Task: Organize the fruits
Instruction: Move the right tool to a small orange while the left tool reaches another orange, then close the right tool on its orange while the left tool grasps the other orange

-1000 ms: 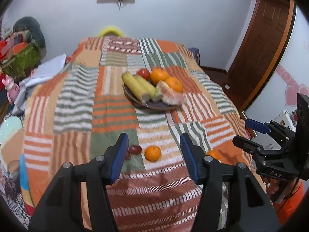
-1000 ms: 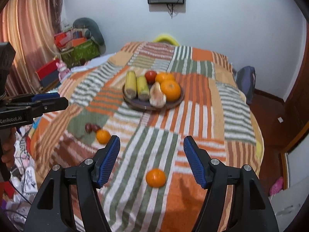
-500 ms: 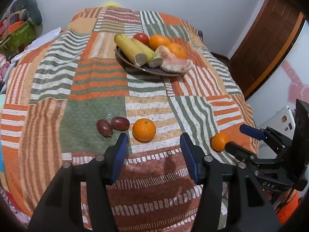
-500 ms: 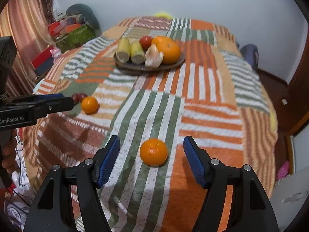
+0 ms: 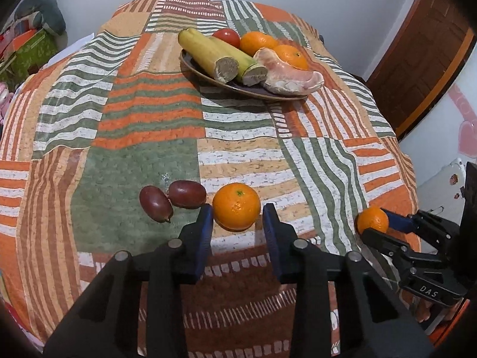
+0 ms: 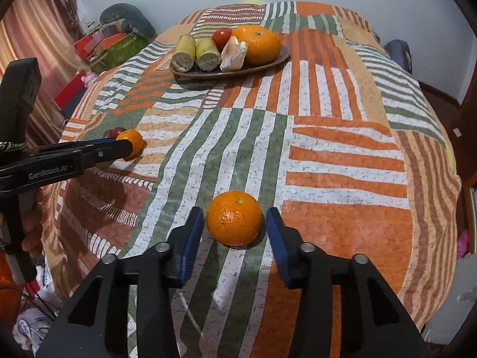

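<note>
Oranges lie loose on the bed's patchwork quilt [image 5: 149, 137], one squarely between the jaws of each gripper. In the left wrist view the left orange [image 5: 236, 205] sits dead ahead of the left gripper [image 5: 237, 208], the blue pads flanking its left and right sides, and the jaws are closing on it; a sliver of gap shows on the right side, so I cannot say the pads press yet. Two dark red fruits [image 5: 171, 200] lie just left of that orange, one nearly touching the left pad. In the right wrist view the right orange [image 6: 234, 221] lies centred between the jaws of the right gripper [image 6: 235, 216], which are also closing, with narrow gaps visible on both sides. Both oranges are round, so no long axis governs the grasp; each hand is plainly nearer its own fruit. The plate [image 6: 268, 63] stands at the far end of the bed, straight beyond both grippers, already bearing two bananas [image 6: 196, 53], a tomato [image 6: 222, 36], a peeled segment [image 6: 234, 53] and oranges. The carry, I judge, runs from near to far, the right hand's path slightly leftward.
</note>
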Action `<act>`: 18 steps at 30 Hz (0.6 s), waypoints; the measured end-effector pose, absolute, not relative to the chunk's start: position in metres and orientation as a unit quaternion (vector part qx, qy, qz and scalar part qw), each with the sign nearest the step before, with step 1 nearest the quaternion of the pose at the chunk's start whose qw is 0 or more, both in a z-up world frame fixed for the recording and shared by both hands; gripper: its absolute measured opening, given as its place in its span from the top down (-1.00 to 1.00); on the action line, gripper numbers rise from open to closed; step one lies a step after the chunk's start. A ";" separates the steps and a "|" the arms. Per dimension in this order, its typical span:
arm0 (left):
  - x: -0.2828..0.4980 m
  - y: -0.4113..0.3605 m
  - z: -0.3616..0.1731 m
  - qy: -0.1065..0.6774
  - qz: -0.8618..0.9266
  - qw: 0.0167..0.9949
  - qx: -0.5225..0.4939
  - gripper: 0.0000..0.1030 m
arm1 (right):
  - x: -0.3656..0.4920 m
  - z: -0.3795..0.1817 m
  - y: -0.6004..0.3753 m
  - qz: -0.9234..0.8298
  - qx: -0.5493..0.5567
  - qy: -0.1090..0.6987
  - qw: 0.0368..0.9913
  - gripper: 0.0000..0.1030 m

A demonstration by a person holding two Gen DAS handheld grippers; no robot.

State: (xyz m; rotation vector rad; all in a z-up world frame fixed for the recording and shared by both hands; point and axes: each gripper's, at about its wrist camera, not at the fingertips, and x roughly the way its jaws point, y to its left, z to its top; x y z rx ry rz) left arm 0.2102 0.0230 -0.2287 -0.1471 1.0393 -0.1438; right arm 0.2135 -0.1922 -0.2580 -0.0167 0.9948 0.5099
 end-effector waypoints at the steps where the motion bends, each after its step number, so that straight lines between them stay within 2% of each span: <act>1: 0.211 0.023 -0.229 0.495 -0.068 0.864 -0.070 0.34 | 0.214 -0.258 -0.192 0.242 -0.007 0.472 0.848 0.31; 11: 0.215 0.018 -0.225 0.489 -0.074 0.867 -0.070 0.37 | 0.216 -0.246 -0.193 0.240 -0.011 0.454 0.858 0.33; 18: 0.209 0.012 -0.200 0.458 -0.075 0.884 -0.056 0.37 | 0.225 -0.224 -0.192 0.238 -0.025 0.428 0.871 0.33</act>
